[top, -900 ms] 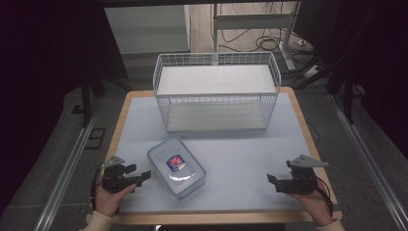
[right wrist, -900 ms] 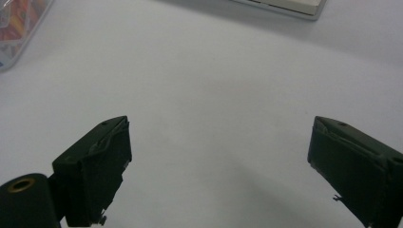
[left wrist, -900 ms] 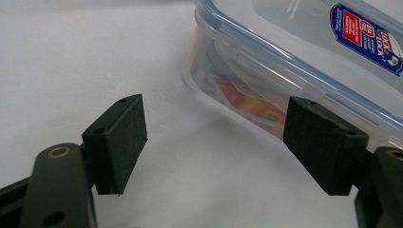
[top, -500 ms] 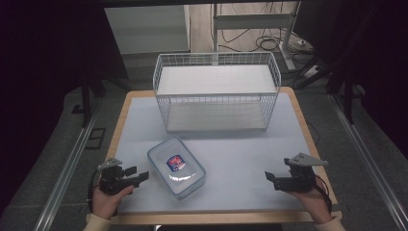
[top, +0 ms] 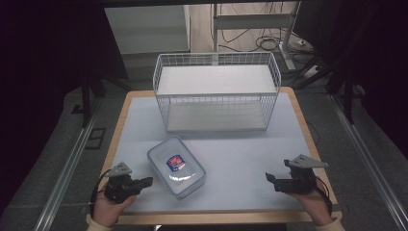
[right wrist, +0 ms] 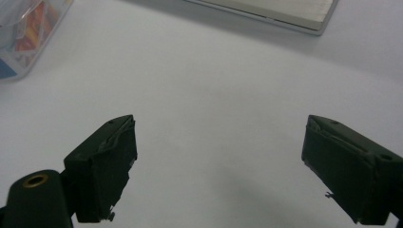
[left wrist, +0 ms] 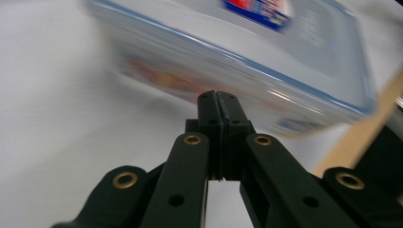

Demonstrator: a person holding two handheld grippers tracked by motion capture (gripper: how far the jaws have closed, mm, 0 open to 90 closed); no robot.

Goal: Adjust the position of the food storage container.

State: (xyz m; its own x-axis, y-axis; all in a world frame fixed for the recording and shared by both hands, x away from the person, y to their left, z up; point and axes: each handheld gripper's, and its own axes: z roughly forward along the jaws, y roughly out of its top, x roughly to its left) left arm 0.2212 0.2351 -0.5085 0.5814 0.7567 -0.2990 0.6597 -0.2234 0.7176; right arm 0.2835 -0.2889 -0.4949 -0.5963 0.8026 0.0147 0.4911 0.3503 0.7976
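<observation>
A clear plastic lidded container point(top: 176, 166) with a red and blue label lies on the white table point(top: 240, 149), near the front left. My left gripper point(top: 146, 182) rests on the table just left of it, shut with nothing between its jaws. In the left gripper view the container point(left wrist: 247, 57) looms close and blurred beyond the closed fingertips point(left wrist: 217, 98). My right gripper point(top: 269, 178) sits at the front right, well apart from the container, open over bare table. The right gripper view has the container's corner point(right wrist: 23, 33) at upper left beyond that gripper point(right wrist: 218, 142).
A white wire basket point(top: 216, 91) stands at the back middle of the table; its base edge point(right wrist: 266, 9) shows at the top of the right gripper view. The wooden table edge point(top: 216, 216) runs along the front. Dark floor and rails flank both sides.
Both hands have drawn slightly toward the front edge. The left gripper view is blurred from motion. The container and basket have not moved.
</observation>
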